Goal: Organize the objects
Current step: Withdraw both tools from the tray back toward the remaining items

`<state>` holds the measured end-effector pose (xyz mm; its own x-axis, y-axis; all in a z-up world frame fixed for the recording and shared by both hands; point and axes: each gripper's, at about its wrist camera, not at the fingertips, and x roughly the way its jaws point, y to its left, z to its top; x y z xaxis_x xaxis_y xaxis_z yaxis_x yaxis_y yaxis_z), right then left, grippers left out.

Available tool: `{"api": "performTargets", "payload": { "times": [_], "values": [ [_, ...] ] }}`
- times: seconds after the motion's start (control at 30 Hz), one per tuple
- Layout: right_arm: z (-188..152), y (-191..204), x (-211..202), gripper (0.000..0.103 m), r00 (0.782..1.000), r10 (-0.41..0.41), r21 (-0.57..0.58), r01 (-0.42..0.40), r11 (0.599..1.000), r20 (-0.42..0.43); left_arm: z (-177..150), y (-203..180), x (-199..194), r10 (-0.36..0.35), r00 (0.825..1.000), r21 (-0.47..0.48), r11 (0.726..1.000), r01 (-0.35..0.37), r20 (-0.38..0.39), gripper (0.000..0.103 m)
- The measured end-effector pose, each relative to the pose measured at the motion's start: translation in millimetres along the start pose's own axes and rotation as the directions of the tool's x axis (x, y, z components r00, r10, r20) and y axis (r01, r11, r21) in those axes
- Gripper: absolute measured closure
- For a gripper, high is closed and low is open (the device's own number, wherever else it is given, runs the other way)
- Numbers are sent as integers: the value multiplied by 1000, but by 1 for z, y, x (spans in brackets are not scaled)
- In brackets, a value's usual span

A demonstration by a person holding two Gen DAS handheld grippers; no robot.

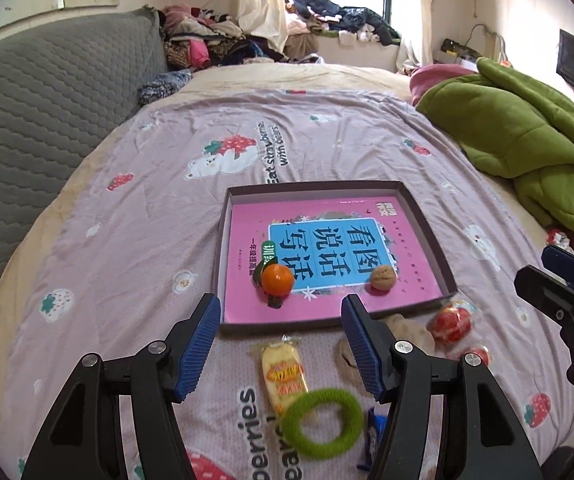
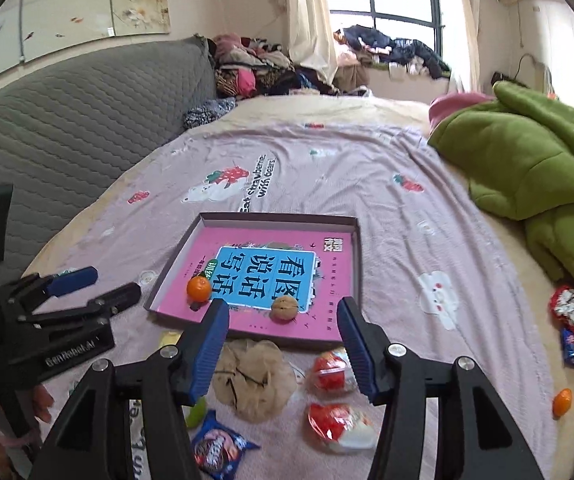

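A: On the bed, a shallow tray is sitting on the pink sheet, and a pink book is lying flat inside it.

B: What is resting on the book?

A: An orange is sitting at its near left corner and a walnut at its near right, well apart from each other.

B: And the grippers?

A: The left gripper is hanging above the sheet just short of the tray, jaws standing wide with nothing between the pads. The right gripper is hovering there too, jaws parted and gripping nothing.

B: What is lying outside the tray?

A: Near the tray's front edge, a yellow snack is lying beside a green ring, which is overlapping its near end. A beige net is lying just right of those, then two red packets, one nearer than the other. A blue wrapper is lying closest of all.

B: Anything farther off?

A: A green blanket is bunching up at the bed's right side.
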<state>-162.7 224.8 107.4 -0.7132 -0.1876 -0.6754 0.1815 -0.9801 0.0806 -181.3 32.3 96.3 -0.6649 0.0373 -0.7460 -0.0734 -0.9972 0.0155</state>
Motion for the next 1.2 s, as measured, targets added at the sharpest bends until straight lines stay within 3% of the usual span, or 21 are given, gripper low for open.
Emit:
{"api": "performTargets", "payload": {
  "times": [0.13, 0.5, 1.2],
  "values": [
    [-16, 6, -18, 47, 999, -33, -42, 34, 999, 21, -11, -1, -15, 4, 1000, 10, 1000, -4, 6, 38],
    [-51, 21, -45, 47, 999, -17, -63, 20, 998, 43, -45, 0, -28, 2, 1000, 17, 1000, -2, -13, 38],
    [-94, 28, -31, 47, 1000, -3, -42, 2, 999, -14, -98, -6, -2, -4, 995, -1, 1000, 4, -100, 38]
  ]
}}
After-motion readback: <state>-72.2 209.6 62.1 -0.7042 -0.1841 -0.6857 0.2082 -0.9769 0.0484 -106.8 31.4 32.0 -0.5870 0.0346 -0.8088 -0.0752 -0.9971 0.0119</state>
